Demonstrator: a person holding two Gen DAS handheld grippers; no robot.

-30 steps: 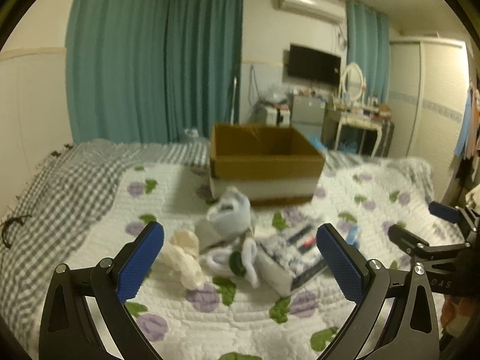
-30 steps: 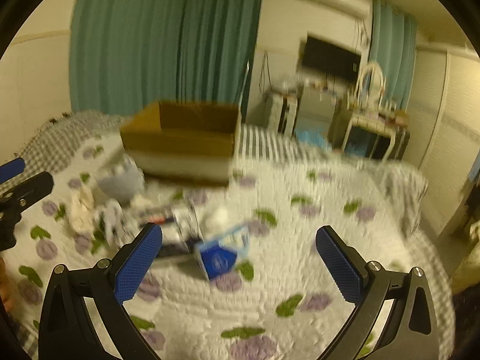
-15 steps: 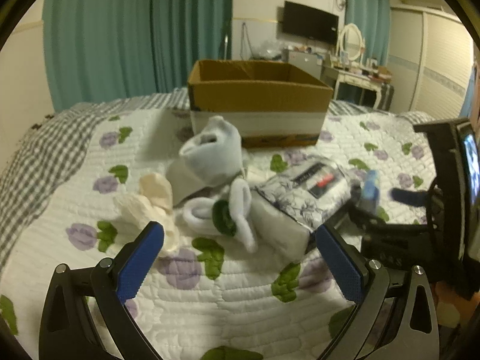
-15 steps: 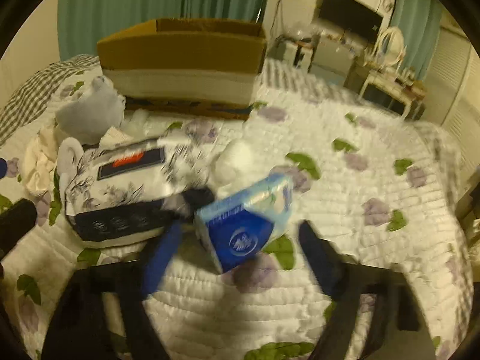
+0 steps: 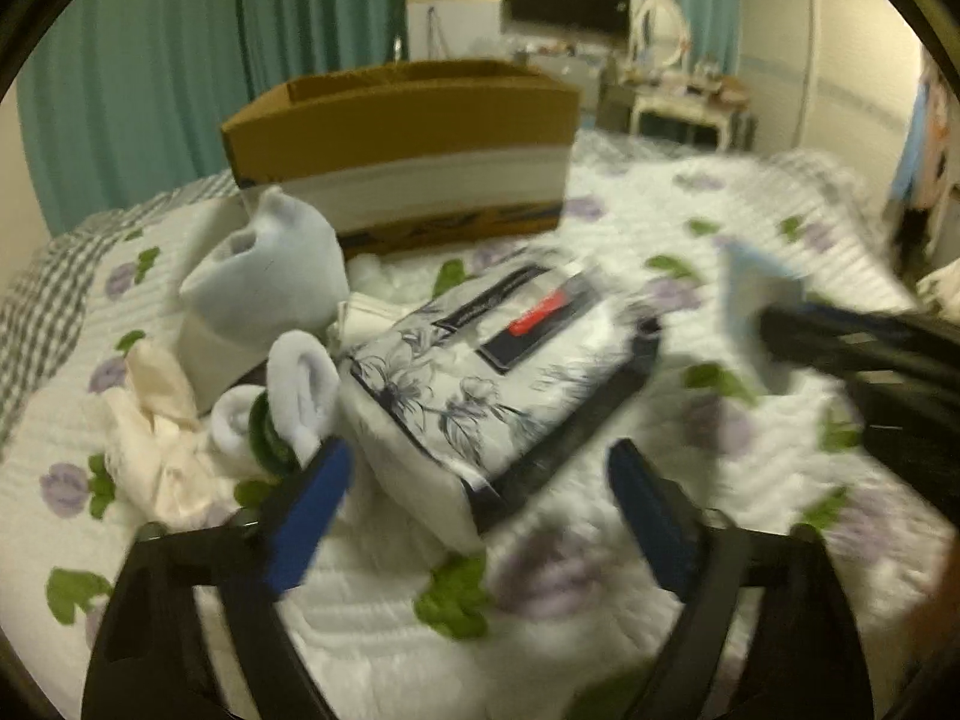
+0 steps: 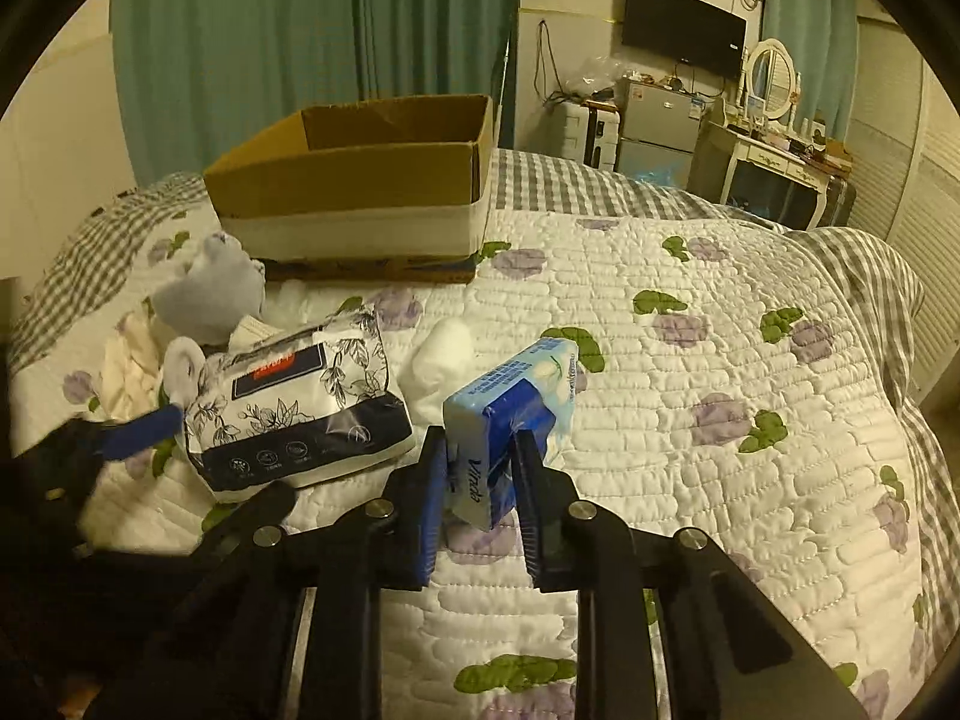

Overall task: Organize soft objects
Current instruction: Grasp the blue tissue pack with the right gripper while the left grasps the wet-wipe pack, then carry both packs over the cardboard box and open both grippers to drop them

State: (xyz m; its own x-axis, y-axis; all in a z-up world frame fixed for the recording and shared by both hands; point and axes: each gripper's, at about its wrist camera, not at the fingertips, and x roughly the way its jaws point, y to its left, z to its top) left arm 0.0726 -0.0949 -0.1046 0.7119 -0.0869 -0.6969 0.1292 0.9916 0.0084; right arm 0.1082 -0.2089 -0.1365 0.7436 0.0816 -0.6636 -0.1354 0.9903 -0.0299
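Note:
My right gripper [image 6: 480, 450] is shut on a blue tissue pack [image 6: 510, 414] that lies on the quilt. My left gripper [image 5: 474, 480] is open, its jaws on either side of the near end of a floral tissue pack [image 5: 480, 372], also in the right wrist view [image 6: 294, 408]. Left of it lie a pale blue sock bundle [image 5: 270, 288], rolled white socks [image 5: 288, 402] and a cream cloth [image 5: 156, 450]. An open cardboard box [image 6: 354, 204] stands behind. A white cotton ball [image 6: 441, 354] lies beside the blue pack.
The quilted floral bed cover [image 6: 690, 420] stretches to the right. A grey checked blanket [image 6: 600, 186] lies at the far edge. A dressing table [image 6: 774, 162], a fridge [image 6: 654, 126] and teal curtains [image 6: 300, 48] stand behind the bed.
My right gripper moved down and shut on the blue tissue pack. My left gripper moved forward and down until its open jaws reached the floral pack.

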